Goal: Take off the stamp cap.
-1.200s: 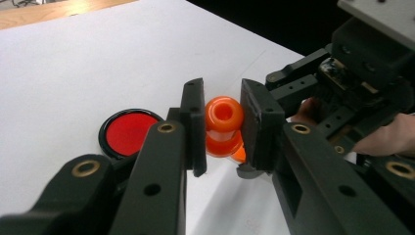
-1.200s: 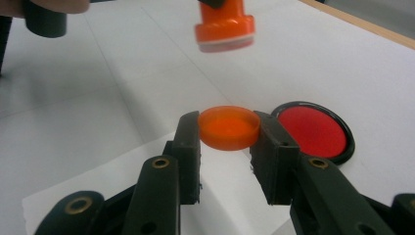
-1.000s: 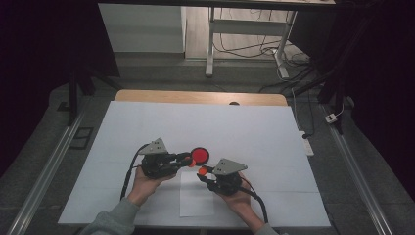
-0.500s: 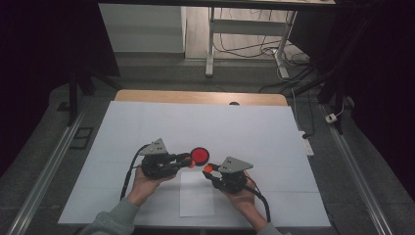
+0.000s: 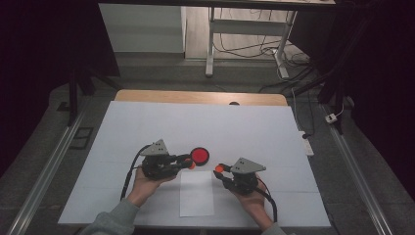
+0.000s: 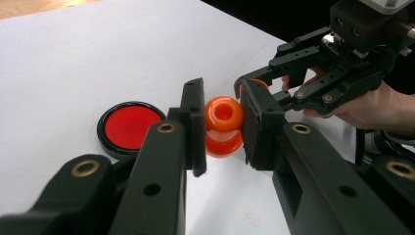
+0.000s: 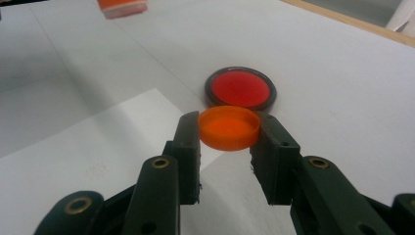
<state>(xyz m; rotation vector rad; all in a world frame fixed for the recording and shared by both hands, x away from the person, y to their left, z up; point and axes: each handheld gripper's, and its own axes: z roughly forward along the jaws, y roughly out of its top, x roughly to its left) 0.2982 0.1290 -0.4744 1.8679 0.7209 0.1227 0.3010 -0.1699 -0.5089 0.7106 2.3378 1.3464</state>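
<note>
The left gripper (image 6: 222,125) has its 2 jaws clamped on a small orange bottle (image 6: 223,126), open neck facing the camera, held just above the white sheet (image 5: 147,127). The right gripper (image 7: 229,132) pinches an orange cap (image 7: 229,127) between its jaws, hollow side up, apart from the bottle. In the high view the 2 grippers sit near each other over a smaller paper sheet (image 5: 196,196). A red disc with a black rim (image 5: 199,155) lies flat just beyond them.
</note>
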